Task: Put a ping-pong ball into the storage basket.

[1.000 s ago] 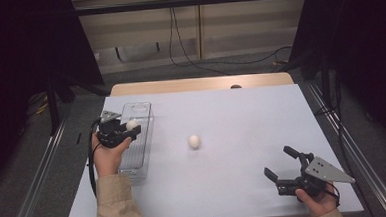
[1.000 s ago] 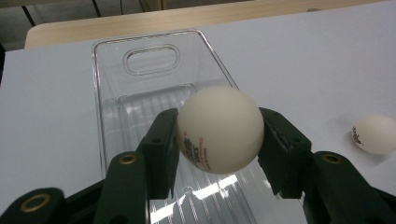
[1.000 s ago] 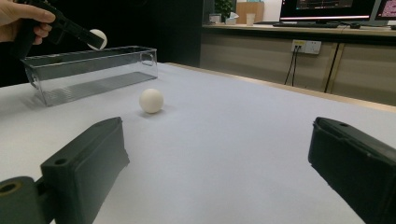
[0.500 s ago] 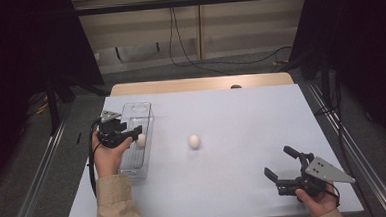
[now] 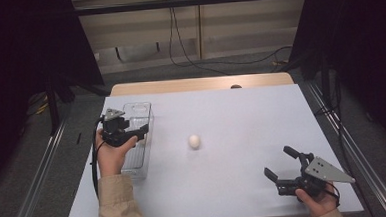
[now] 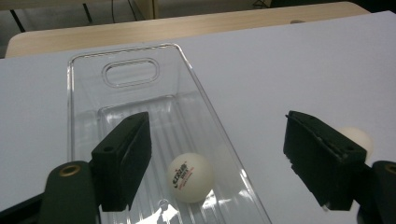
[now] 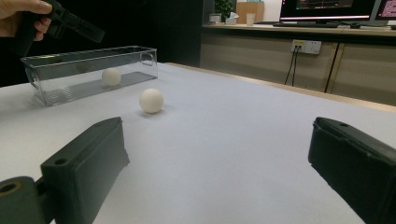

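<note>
A white ping-pong ball (image 6: 190, 177) lies on the ribbed floor of a clear plastic bin (image 5: 140, 114) near the left edge of a white table (image 5: 241, 111). The left gripper (image 6: 224, 156) hovers over the bin, held in the person's left hand (image 5: 111, 155), its jaws wide apart around nothing. A second white ball (image 5: 194, 141) sits on the bare table to the bin's right. Near the front right corner, the right gripper (image 5: 280, 165) rests low, jaws spread and empty.
</note>
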A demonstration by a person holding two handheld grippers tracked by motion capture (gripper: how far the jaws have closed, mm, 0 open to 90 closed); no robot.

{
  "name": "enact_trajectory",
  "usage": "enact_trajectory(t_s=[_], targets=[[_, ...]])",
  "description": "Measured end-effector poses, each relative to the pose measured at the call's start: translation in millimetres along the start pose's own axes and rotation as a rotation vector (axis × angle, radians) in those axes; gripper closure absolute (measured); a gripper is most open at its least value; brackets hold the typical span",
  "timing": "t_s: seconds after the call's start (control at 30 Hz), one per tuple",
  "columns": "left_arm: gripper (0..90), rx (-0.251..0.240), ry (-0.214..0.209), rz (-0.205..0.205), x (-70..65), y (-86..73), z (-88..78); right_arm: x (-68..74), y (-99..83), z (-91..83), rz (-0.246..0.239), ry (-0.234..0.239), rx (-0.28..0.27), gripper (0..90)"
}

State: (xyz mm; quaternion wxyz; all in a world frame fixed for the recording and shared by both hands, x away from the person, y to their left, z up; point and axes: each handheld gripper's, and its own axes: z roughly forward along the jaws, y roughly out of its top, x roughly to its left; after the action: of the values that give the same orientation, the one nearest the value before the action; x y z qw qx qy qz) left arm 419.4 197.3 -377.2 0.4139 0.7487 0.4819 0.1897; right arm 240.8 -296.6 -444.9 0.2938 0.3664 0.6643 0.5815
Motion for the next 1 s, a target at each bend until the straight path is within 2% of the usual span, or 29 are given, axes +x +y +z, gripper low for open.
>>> enact_trajectory(t_s=[1.0], targets=[[16.3, 0.021, -0.069, 0.038, -28.4, 9.2, 12.2, 0.1, 0.0, 0.3, 0.000, 0.001, -0.001, 3.3]])
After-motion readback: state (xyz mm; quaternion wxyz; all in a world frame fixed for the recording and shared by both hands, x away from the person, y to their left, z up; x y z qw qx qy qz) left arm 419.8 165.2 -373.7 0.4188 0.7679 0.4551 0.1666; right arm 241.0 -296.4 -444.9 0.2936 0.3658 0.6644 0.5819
